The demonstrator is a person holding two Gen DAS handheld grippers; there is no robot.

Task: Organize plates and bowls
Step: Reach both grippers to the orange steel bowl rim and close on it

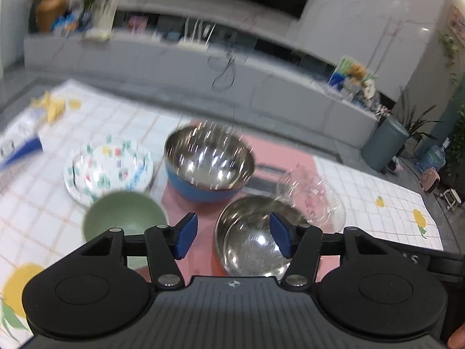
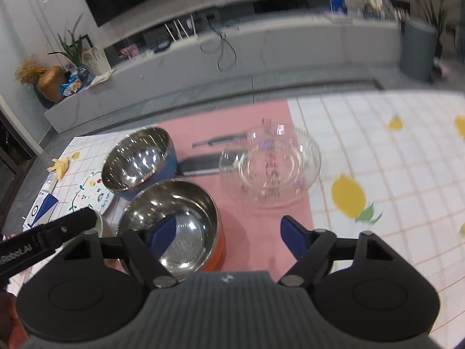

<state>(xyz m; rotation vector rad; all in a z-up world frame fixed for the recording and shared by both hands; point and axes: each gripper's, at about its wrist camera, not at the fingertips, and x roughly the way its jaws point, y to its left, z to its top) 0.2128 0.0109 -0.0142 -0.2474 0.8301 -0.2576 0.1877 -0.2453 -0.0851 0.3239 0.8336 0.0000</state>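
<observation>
Bowls and plates wait on a checked, lemon-printed surface [image 2: 377, 151] as two grippers hover above them, both with jaws apart and holding nothing.

Nearest is a steel bowl with an orange outer shell [image 2: 174, 221], sitting on a pink mat [image 2: 261, 226]; behind it stands a larger steel bowl with a blue shell [image 1: 207, 163], to its right a clear glass bowl [image 2: 276, 168], and to the left a pale green bowl [image 1: 125, 215] just in front of a white plate with coloured flecks [image 1: 107, 165]. The left gripper [image 1: 234, 234] and right gripper [image 2: 229, 234] both hang over the orange-shelled bowl's area. The steel bowls look stiff, light and slippery, best pinched at the rim; the glass one looks heavier and breakable.
</observation>
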